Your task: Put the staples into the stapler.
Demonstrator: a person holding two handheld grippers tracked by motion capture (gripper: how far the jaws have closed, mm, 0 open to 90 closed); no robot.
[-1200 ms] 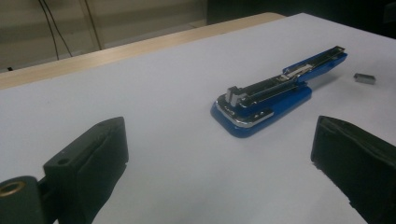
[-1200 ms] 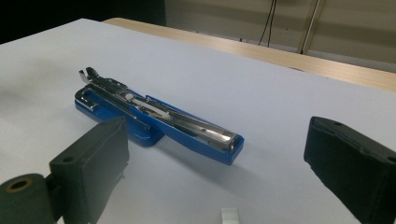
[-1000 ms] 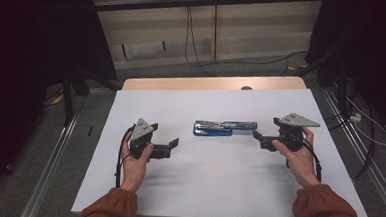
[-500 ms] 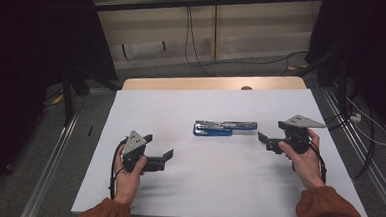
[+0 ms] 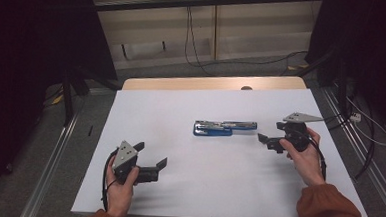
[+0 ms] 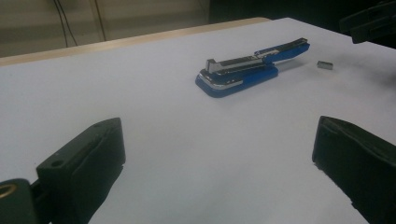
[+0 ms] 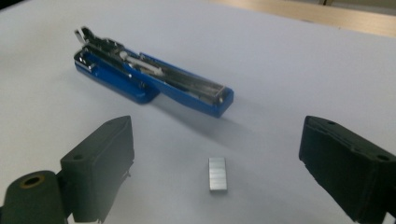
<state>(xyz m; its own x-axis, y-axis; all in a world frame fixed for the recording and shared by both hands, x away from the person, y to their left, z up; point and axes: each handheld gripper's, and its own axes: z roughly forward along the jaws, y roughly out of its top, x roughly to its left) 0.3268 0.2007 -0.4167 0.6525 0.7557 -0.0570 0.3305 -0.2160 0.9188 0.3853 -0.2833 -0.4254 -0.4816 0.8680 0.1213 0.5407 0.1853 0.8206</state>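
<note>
while both claws gape wide, the opened blue stapler [image 5: 224, 128] lies lengthwise left-to-right.

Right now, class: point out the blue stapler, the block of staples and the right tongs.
blue stapler [image 7: 140, 79], right gripper view, on its open body.
block of staples [image 7: 217, 173], right gripper view, top face.
right tongs [image 5: 271, 141], high view, between the tips.

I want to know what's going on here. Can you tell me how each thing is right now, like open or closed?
Blue stapler: lying on the table, swung open, staple channel showing.
Staple strip: loose on the white table, apart from the stapler.
Left gripper: fingers open, holding nothing.
Right gripper: fingers open, holding nothing, staple strip just ahead.
</note>
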